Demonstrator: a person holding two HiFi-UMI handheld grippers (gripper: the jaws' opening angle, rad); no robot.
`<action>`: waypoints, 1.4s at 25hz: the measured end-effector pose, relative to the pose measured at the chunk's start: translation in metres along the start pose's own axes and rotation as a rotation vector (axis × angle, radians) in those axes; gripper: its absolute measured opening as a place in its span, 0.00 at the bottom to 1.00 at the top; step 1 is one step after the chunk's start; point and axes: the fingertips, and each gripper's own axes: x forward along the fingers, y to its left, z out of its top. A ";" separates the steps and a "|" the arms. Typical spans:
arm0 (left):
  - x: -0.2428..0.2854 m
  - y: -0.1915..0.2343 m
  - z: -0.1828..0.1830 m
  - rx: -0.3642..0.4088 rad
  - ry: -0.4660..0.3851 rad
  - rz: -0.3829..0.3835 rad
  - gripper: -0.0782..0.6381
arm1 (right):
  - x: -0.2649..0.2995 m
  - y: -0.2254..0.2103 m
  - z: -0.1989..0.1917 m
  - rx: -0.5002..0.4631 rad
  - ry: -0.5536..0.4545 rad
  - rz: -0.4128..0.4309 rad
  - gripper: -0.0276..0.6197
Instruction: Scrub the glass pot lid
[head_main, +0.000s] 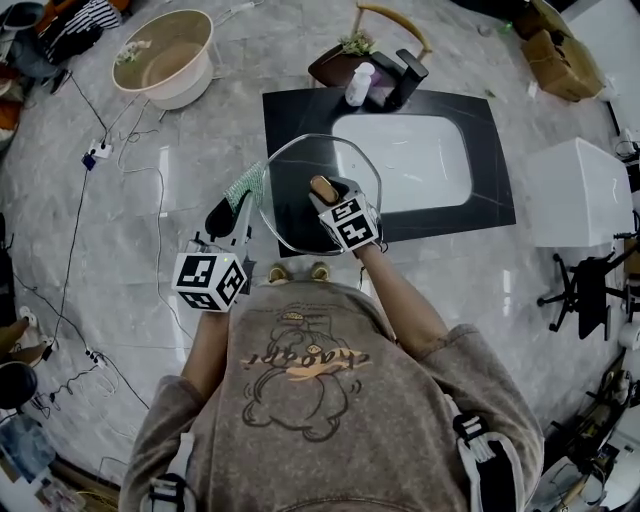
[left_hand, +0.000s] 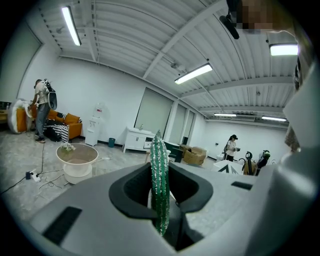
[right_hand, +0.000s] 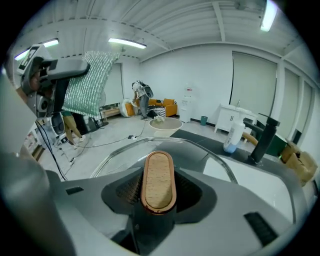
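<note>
Glass pot lid (head_main: 295, 170) is hanging mid-frame, knob (head_main: 322, 187) clamped by right gripper (head_main: 328, 195); left gripper (head_main: 233, 212) is pinching green cloth (head_main: 247, 184) just left of its rim.

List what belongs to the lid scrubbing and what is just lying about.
Job: glass pot lid, held by its wooden knob in the right gripper; green scrubber in the left gripper; sink; white bottle.
Lying about: floor basin; cardboard box; power strip; white cabinet.
</note>
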 end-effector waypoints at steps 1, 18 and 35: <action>0.000 0.000 0.002 0.004 -0.004 -0.004 0.23 | -0.007 -0.001 0.008 0.001 -0.017 -0.005 0.32; 0.000 -0.011 0.036 0.093 -0.066 -0.018 0.23 | -0.060 -0.060 0.042 0.599 -0.348 0.039 0.32; 0.014 -0.053 0.045 0.085 -0.077 -0.166 0.23 | -0.098 -0.076 0.035 1.116 -0.752 0.319 0.32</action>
